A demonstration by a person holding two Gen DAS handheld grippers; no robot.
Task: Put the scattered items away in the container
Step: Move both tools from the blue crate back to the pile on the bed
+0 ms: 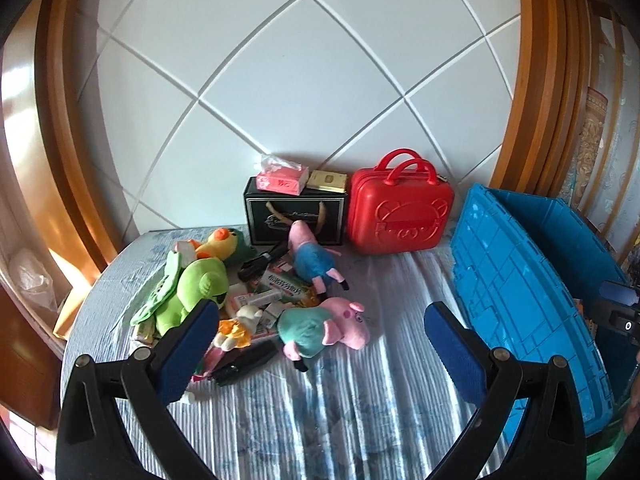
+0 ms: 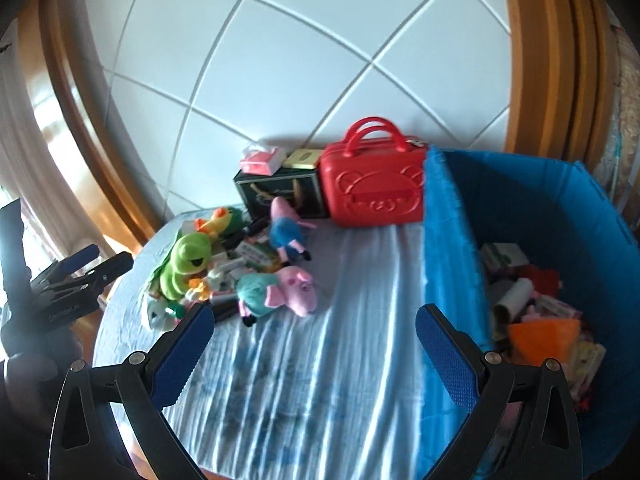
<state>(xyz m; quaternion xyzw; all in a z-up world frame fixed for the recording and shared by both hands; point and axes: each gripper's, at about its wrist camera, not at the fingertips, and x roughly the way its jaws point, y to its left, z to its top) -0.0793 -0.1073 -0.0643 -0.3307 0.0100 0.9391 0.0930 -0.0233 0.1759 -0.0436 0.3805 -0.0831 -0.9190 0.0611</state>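
The toys lie in a tight heap near the far left corner of the bed (image 1: 320,400), so a grab into the heap could catch two things at once or snag a small box (image 1: 286,280) beneath a plush. The pink pig in the teal dress (image 1: 324,328) lies at the heap's near right edge, the easiest to take cleanly; the green frog (image 1: 192,292) overlaps a flat green piece and could drag it along. Soft plush may also slip from a shallow pinch on the way to the blue crate (image 2: 452,240), which stands along the bed's right edge, already holding an orange cup (image 2: 544,340) and other bits.

The left hand-held gripper (image 1: 320,344) is spread wide, empty, above the sheet and touching nothing. The right hand-held gripper (image 2: 316,344) is equally wide, empty, near the crate wall.
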